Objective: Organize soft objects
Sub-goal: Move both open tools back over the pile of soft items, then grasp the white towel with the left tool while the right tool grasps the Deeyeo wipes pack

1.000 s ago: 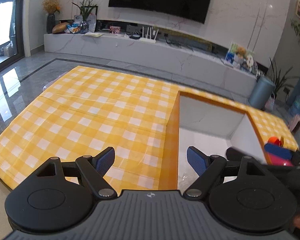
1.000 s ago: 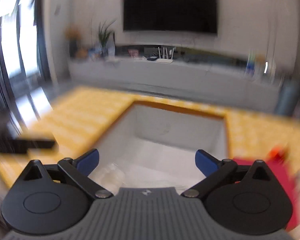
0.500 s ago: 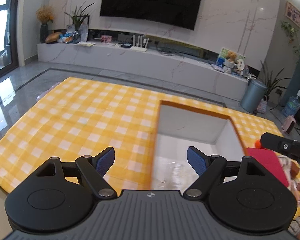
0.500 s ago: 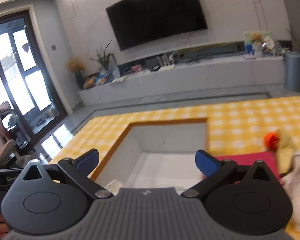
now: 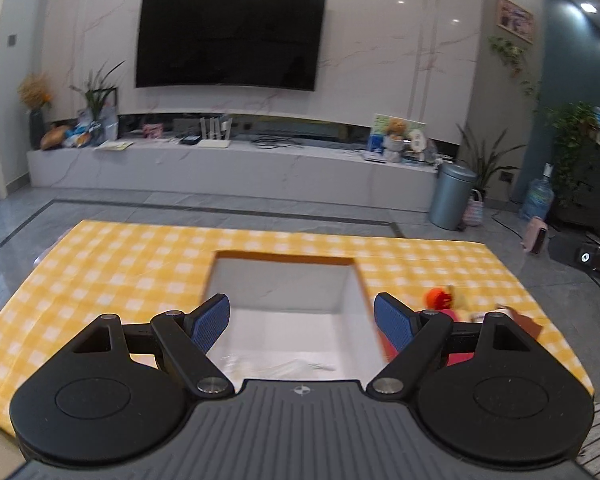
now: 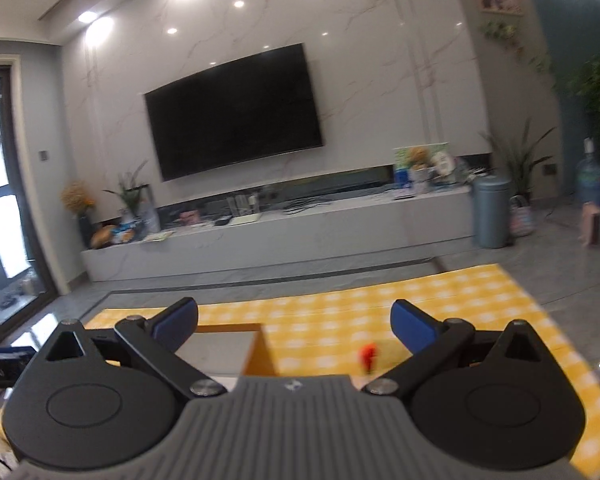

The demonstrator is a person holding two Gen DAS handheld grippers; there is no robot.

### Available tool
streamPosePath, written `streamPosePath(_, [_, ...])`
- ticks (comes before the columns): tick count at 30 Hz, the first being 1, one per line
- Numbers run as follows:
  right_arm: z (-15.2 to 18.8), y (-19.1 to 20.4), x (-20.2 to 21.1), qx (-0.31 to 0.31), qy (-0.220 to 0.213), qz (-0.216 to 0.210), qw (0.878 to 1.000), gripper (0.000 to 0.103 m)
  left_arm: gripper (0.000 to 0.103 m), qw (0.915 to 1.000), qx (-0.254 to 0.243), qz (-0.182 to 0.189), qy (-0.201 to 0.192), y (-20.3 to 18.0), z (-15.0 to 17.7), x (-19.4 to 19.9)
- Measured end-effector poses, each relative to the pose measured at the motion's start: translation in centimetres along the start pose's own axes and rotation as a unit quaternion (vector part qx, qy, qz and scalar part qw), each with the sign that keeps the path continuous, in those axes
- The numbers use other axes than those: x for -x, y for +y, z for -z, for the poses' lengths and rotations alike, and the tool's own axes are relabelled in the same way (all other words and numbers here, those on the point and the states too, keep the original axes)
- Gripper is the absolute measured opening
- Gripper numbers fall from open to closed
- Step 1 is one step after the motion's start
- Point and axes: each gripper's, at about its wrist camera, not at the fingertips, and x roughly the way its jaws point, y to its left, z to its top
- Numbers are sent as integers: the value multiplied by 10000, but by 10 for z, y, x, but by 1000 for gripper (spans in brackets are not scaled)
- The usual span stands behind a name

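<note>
A white open box (image 5: 284, 280) with an orange-brown rim sits on the yellow checked tablecloth (image 5: 120, 264). Crumpled clear plastic (image 5: 284, 366) lies at its near end. My left gripper (image 5: 302, 322) is open and empty, held above the box's near side. Right of the box lie soft things: an orange-red toy (image 5: 440, 298) and a red cloth (image 5: 458, 358), partly hidden by my finger. My right gripper (image 6: 294, 324) is open and empty, raised above the table, with the box corner (image 6: 256, 350) and the orange-red toy (image 6: 369, 354) below it.
Beyond the table (image 6: 440, 300) are grey floor, a long white TV bench (image 5: 228, 168) under a wall TV (image 5: 228, 36), a grey bin (image 5: 452, 196), plants and a water bottle at the right. The left gripper's body shows at the far left of the right wrist view (image 6: 0, 362).
Both grippers have risen and tilted up, so more of the room shows. The left view has swung right to centre on the box. The right view has swung right past the box. Both stay open.
</note>
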Motion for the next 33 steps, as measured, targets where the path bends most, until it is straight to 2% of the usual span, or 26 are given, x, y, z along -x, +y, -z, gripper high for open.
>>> streamPosePath(8, [4, -53, 15, -62, -8, 650, 9979, 100, 96, 9977, -477, 425, 247, -69, -4, -18])
streamPosePath(13, [22, -93, 1, -110, 425, 1466, 9882, 100, 96, 9933, -841, 683, 402, -109, -2, -36])
streamPosePath(16, [36, -120, -8, -309, 714, 1623, 9837, 100, 96, 9890, -1043, 868, 582, -131, -2, -50])
streamPosePath(19, [51, -147, -24, -679, 973, 1656, 9790, 100, 96, 9826, -1301, 1009, 861, -152, 0, -68])
streamPosePath(21, [66, -164, -37, -954, 1257, 1750, 9718, 100, 96, 9771, -1492, 1045, 1099, -166, 3, -83])
streamPosePath(27, [99, -191, -72, -1217, 1920, 1911, 9549, 100, 96, 9615, -1712, 1257, 1742, -200, 12, -129])
streamPosePath(31, [106, -197, -85, -1452, 2099, 1806, 9499, 100, 96, 9488, -1768, 1454, 2176, -223, 21, -155])
streamPosePath(33, [108, -202, -88, -1481, 2165, 2077, 9424, 100, 96, 9404, -1817, 1549, 2422, -234, 30, -167])
